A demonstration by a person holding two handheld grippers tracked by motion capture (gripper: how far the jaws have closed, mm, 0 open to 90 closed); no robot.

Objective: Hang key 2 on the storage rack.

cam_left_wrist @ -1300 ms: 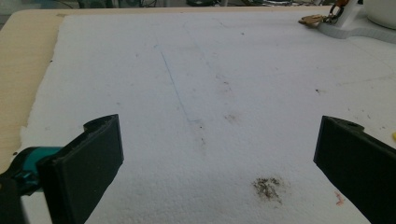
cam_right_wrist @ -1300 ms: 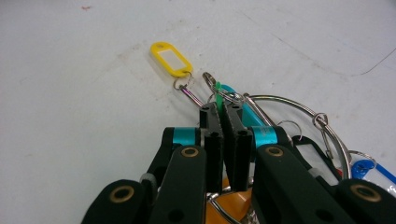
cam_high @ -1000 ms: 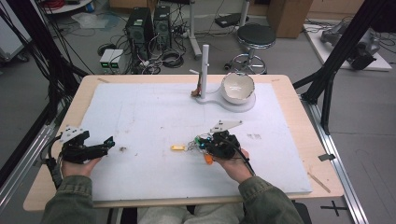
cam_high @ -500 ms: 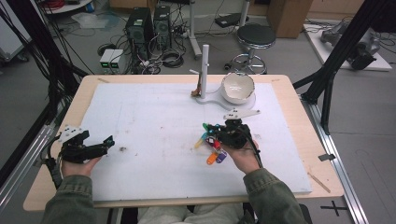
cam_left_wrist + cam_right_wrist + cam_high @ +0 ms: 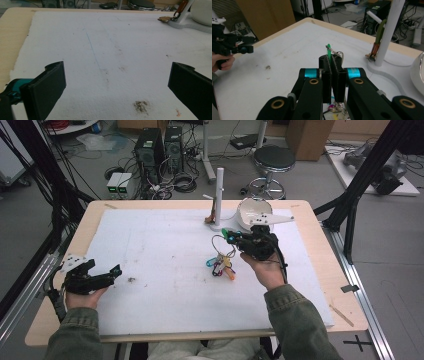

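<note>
My right gripper is clamped on the key ring, keys dangling over the table's back-right part near the post. I'd keep the pinch firm, level the ring, approach slowly. Left gripper rests apart near the left edge.

The white stand rises at the far edge of the mat, with the bowl just right of it. The bunch of keys hangs nearer than the stand. A dirt smudge lies well left of it.
</note>
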